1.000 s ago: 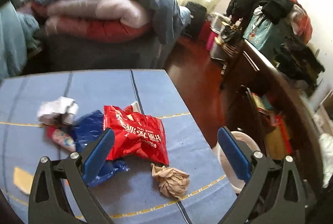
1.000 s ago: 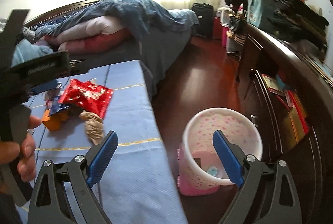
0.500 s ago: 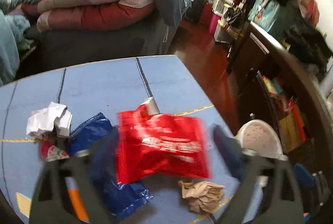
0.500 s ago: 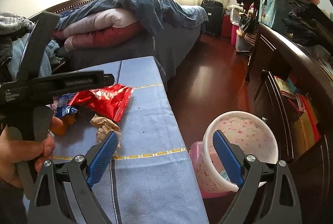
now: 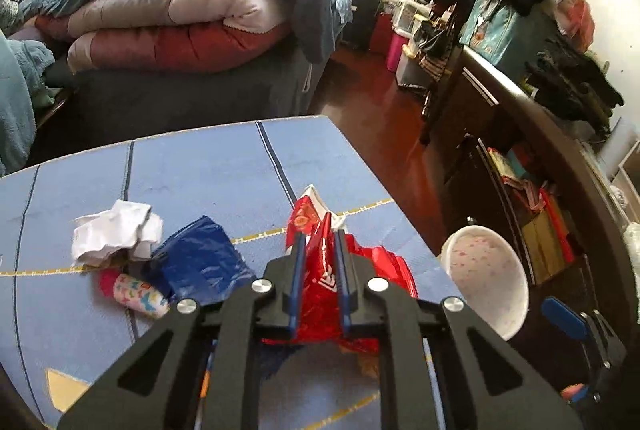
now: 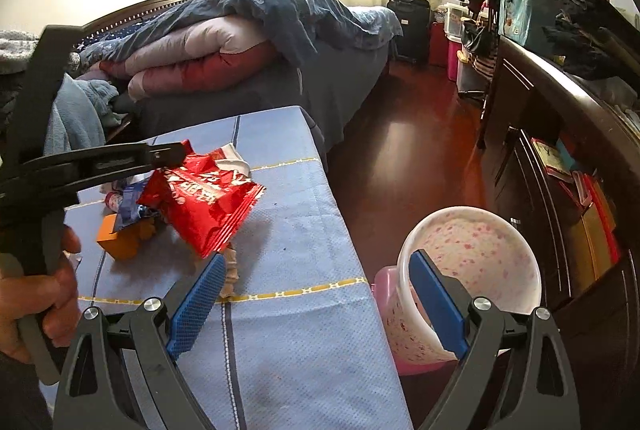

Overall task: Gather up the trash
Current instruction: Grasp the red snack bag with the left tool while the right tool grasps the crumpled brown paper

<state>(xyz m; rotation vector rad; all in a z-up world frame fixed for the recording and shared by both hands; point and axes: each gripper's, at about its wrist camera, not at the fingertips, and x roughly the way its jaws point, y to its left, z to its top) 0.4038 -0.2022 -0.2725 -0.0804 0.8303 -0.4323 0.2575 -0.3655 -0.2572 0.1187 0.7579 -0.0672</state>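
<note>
Trash for collection lies on the blue table (image 5: 208, 166); 1 piece, the red snack bag (image 6: 204, 198), is clamped between the 2 fingers of the left gripper (image 5: 318, 254) and hangs clear of the surface, as its shadow on the table in the right wrist view indicates. The grip sits at the bag's upper edge, so the body of the bag droops below the fingers and can drop freely on release.

Remaining items on the table:
- white crumpled paper (image 5: 116, 232)
- blue wrapper (image 5: 200, 260)
- small patterned bottle (image 5: 138, 296)
- orange box (image 6: 120, 242)
- brown paper wad (image 6: 231, 272), partly hidden behind a right finger

The bin (image 6: 476, 270) stands on the floor just beside the table's right edge, within reach of either hand. The right gripper (image 6: 316, 304) is spread wide and holds nothing, positioned between table edge and bin.

Judgement: the bag is at the carry step; the next move calls for travel right, over the bin rim, before release.
</note>
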